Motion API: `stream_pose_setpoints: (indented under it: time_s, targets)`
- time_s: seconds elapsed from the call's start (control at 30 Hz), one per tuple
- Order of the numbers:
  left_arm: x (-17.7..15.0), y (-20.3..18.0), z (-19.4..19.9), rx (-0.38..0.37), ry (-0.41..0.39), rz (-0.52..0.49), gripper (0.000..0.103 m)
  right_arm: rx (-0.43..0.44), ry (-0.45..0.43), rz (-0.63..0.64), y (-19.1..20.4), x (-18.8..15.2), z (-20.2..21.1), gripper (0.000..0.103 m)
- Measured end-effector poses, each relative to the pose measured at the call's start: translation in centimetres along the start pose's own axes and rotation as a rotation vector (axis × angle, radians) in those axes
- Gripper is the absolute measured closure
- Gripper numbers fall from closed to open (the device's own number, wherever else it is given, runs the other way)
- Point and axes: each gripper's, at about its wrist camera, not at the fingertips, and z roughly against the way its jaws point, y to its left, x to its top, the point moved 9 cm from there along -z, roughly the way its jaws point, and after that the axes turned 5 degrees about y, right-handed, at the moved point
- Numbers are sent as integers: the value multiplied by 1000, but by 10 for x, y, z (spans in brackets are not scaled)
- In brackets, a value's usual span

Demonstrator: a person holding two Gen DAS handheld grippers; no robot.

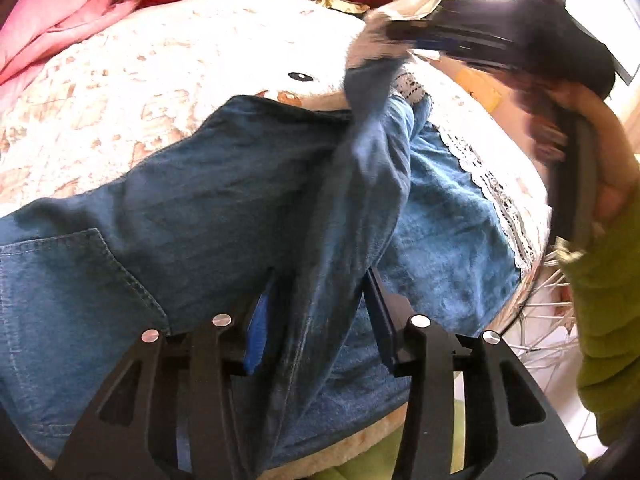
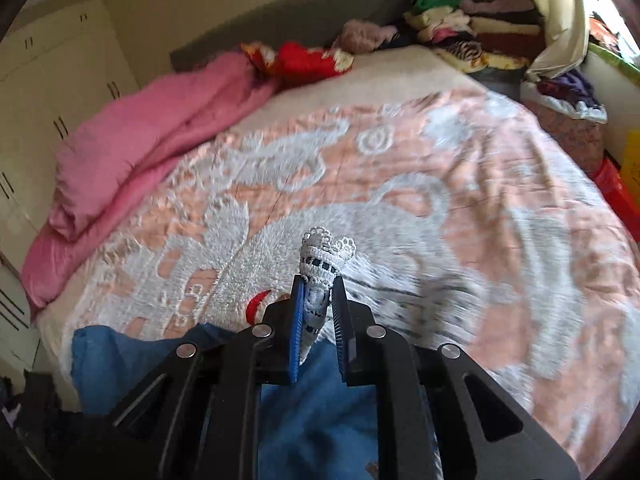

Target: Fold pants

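Blue denim pants (image 1: 200,220) with a white lace hem (image 1: 480,176) lie across the patterned bedspread (image 1: 160,80). A raised fold of the denim runs between the fingers of my left gripper (image 1: 320,312), which is shut on it near the waist. The fold rises toward the far right, where my right gripper (image 1: 400,36) shows blurred, held by a hand (image 1: 612,168) in a green sleeve. In the right wrist view my right gripper (image 2: 320,312) is shut on the bunched lace hem (image 2: 324,256), lifted above the bedspread (image 2: 440,160), with the denim (image 2: 312,392) hanging below it.
A pink quilt (image 2: 132,148) lies along the bed's left side. Red cloth (image 2: 304,58) and a stack of folded clothes (image 2: 480,28) sit at the head. Wardrobe doors (image 2: 48,92) stand to the left. A white wire rack (image 1: 536,320) stands beside the bed's right edge.
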Motion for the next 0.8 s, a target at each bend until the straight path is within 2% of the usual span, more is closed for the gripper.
stream_pose_setpoints:
  time_s: [0.07,0.1,0.13,0.27,0.43,0.63,0.8]
  targets:
    - [-1,-1,2,22,-5,-23,75,-3,-29,-18,-8,-6,22,90]
    - [1,-1,3,29,-5,-43,94,-9,-42,-29,-13,-11,35,90]
    - [2,-3,5,35,-7,-68,103,-11,-51,-42,-18,-17,46,90]
    - [1,-17,20,85,-43,-183,103,-20,-57,-80,-36,-47,80,90]
    - [0,-26,30,83,-61,-228,103,-30,-19,-149,-55,-102,114,90]
    - [-12,-36,19,92,-5,-272,103,-52,60,-202,-67,-159,121,90]
    - [-24,-40,13,103,31,-297,103,-66,107,-242,-77,-190,114,90]
